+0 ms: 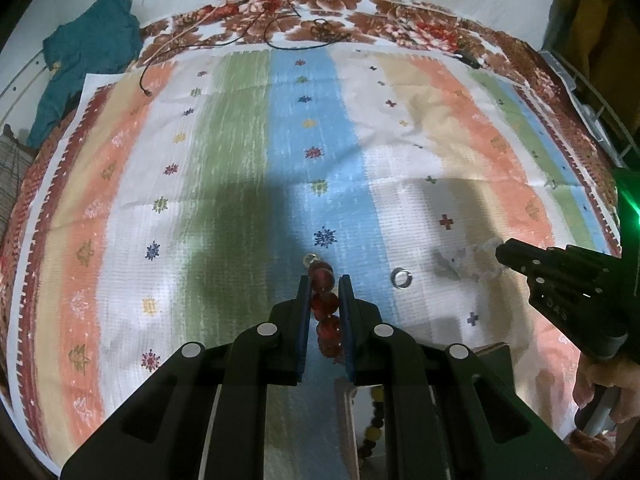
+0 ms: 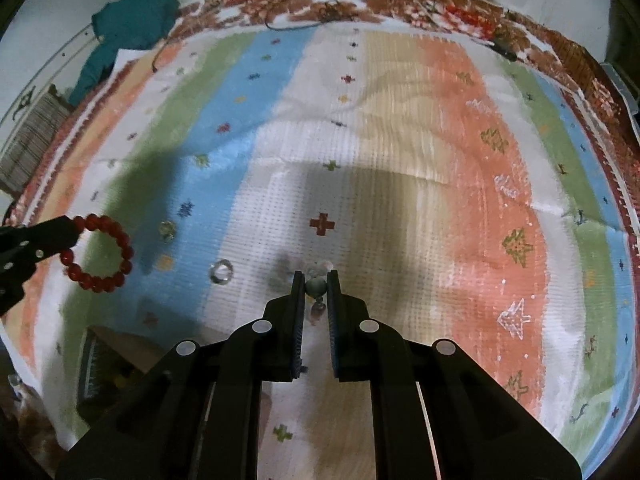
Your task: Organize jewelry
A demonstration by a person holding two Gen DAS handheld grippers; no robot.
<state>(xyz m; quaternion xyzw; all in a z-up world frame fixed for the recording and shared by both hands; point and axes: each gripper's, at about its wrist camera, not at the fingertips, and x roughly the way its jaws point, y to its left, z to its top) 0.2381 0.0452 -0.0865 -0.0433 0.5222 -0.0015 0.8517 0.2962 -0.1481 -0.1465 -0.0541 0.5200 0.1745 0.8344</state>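
My left gripper (image 1: 326, 282) is shut on a red bead bracelet (image 1: 325, 304), which hangs above the striped cloth. In the right wrist view the red bead bracelet (image 2: 100, 256) dangles as a full loop from the left gripper (image 2: 72, 228) at the far left. My right gripper (image 2: 315, 279) is shut on a clear bead bracelet (image 2: 316, 286), whose pale beads show between and beyond the fingertips. From the left wrist the right gripper (image 1: 502, 252) appears at the right with the clear bead bracelet (image 1: 468, 262) at its tip. A silver ring (image 1: 401, 278) (image 2: 221, 272) lies on the cloth between them.
A second small ring (image 2: 166, 230) (image 1: 310, 258) lies on the blue stripe. A wooden box (image 1: 352, 404) (image 2: 100, 360) with dark and yellow beads inside sits near the cloth's front edge. A teal garment (image 1: 88, 52) and black cables (image 1: 280, 36) lie at the far side.
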